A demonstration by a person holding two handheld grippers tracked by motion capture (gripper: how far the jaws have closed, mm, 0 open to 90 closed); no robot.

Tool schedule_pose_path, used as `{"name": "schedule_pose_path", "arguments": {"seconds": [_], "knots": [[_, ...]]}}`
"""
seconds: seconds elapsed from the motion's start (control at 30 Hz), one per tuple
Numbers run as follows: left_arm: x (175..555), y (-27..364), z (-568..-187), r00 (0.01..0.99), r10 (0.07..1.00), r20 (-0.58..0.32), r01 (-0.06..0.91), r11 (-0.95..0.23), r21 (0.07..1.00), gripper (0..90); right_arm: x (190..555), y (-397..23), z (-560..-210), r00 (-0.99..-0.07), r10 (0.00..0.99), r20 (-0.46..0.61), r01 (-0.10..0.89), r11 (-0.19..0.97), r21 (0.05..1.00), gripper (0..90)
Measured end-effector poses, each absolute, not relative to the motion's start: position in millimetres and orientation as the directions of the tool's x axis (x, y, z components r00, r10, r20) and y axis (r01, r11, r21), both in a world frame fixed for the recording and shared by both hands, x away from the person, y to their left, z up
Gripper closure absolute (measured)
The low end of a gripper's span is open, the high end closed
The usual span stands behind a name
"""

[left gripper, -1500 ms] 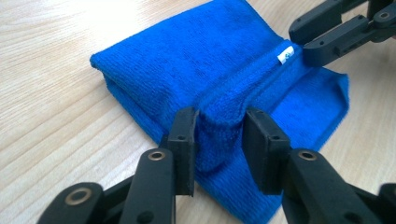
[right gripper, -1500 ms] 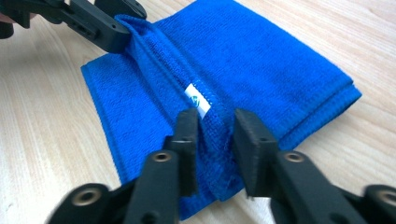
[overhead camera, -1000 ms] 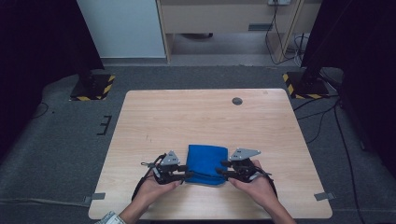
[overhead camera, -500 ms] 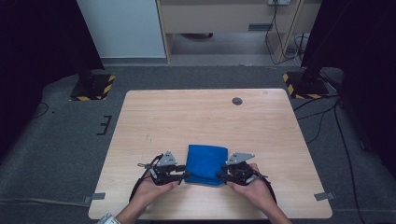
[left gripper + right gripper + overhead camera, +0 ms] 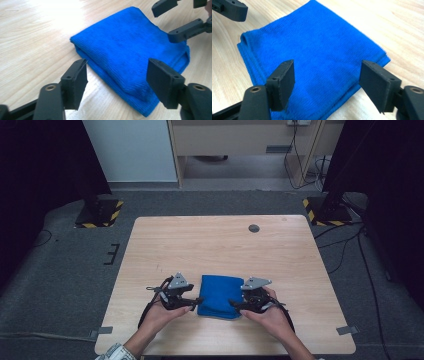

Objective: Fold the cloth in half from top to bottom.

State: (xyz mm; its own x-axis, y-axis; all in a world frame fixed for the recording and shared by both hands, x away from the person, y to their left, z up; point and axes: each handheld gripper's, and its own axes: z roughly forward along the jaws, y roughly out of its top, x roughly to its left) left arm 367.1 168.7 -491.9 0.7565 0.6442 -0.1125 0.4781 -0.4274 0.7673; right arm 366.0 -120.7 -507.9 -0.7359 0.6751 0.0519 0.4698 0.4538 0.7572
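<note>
High view had you at the near edge of the wooden table (image 5: 220,240), one hand on each tool, and the folded blue cloth (image 5: 219,296) lay flat between them, closer to you than to the far side. Your left gripper (image 5: 194,302) sat just off the cloth's left edge; your right gripper (image 5: 235,304) sat at its right edge. Both sets of jaws had just been opening and stood spread, pinching nothing.

From the left gripper view, the cloth (image 5: 130,55) stretched away ahead of the two black jaws, its near folded edge lying between them but clear of both pads, and the right gripper (image 5: 178,22) showed beyond it at the top right, also gaping. From the right gripper view, the cloth (image 5: 317,50) ran under and between the jaws, stacked layers visible along its edges, while one black jaw of the left gripper (image 5: 230,10) poked in at the top left corner.

Around you, little crowded the work: a small dark round disc (image 5: 254,228) sat near the table's far edge, well apart from the cloth. Beyond the table, black stands with yellow-and-black striped bases (image 5: 100,215) stood on the grey floor. Nothing lay between either tool and the cloth.
</note>
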Motion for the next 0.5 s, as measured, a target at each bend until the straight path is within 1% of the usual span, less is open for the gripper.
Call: {"name": "schedule_pose_path", "arguments": {"seconds": [0.23,0.5], "knots": [[372.8,171.0,-489.7,0.753,0.649,-0.108,0.478,-0.427,0.768,24.4,370.2,-118.4,-503.2,-0.731,0.682,0.033,0.462,0.459,0.759,19.2],[379.2,169.4,-488.1,0.737,0.666,-0.113,0.500,-0.425,0.754,13.4,378.0,-120.1,-500.7,-0.697,0.716,0.045,0.506,0.446,0.739,11.7]]}}
